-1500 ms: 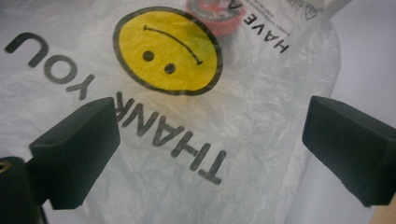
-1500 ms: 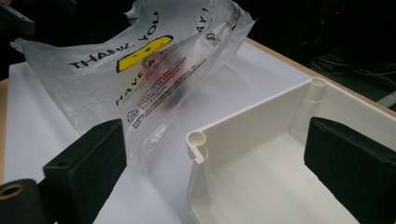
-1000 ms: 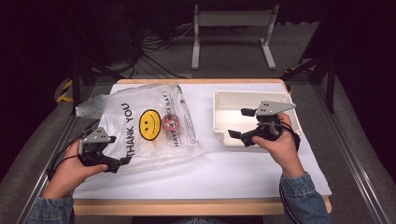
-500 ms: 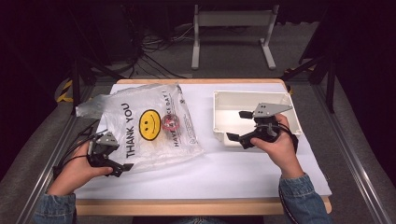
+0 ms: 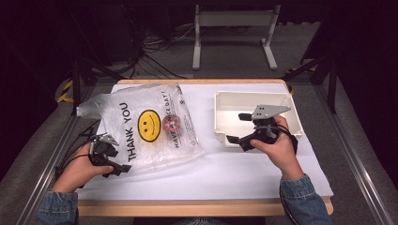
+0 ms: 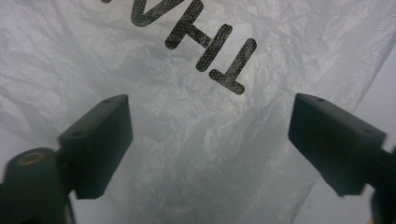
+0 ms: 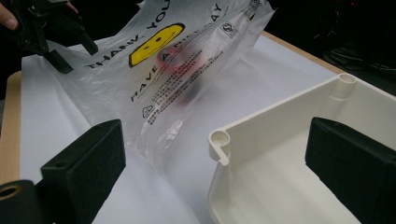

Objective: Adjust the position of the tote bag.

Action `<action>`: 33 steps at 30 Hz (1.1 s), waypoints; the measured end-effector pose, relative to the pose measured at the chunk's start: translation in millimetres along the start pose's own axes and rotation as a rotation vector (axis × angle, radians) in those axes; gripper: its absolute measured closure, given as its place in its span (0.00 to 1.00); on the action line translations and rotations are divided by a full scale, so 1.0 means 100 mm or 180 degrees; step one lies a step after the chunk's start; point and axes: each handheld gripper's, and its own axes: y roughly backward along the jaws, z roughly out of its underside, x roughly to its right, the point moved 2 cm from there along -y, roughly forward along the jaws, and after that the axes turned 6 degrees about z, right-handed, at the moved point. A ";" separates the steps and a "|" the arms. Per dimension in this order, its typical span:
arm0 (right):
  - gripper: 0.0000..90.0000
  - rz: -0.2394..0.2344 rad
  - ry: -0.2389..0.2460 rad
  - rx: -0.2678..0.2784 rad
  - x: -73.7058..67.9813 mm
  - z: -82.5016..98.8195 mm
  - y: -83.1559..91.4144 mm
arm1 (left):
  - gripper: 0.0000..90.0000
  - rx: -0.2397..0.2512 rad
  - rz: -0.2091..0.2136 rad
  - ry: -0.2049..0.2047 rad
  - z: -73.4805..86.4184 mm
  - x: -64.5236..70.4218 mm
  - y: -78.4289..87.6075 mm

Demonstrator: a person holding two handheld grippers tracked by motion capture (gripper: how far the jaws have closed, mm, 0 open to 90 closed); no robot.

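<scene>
Your left tool sits low over the near left corner of the thin translucent plastic bag with the yellow smiley face and black "THANK YOU" lettering, and its jaws have just been closing. In the left gripper view the film lies between the two black pads, but they stand apart and do not pinch it yet — so the bag is unheld and lies flat on the white-covered table. That corner looks like a sensible place to grip: it is loose film, well away from the small round red-and-white object showing through the bag's middle, so a lift from there should tip the contents rather than crush them.

Your right tool hovers with its jaws spread and nothing between them, over the near left corner of the cream-white rectangular plastic tray. It is probably parked there to steady the tray or to take what comes out of the bag — the tray stands just beside the bag's right edge.
</scene>
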 end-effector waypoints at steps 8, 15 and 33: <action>0.06 -0.0023 0.0001 -0.0023 -0.01 0.01 -0.01 | 0.87 0.0111 0.0235 -0.0008 -0.05 0.04 0.15; 0.07 -0.0063 0.0033 -0.0035 -0.07 -0.01 -0.03 | 0.99 0.0611 0.0347 -0.0092 -0.13 0.13 0.37; 0.07 -0.0245 0.0153 -0.0103 -0.28 -0.05 -0.17 | 0.08 0.0282 0.0148 -0.0638 -0.20 0.28 0.05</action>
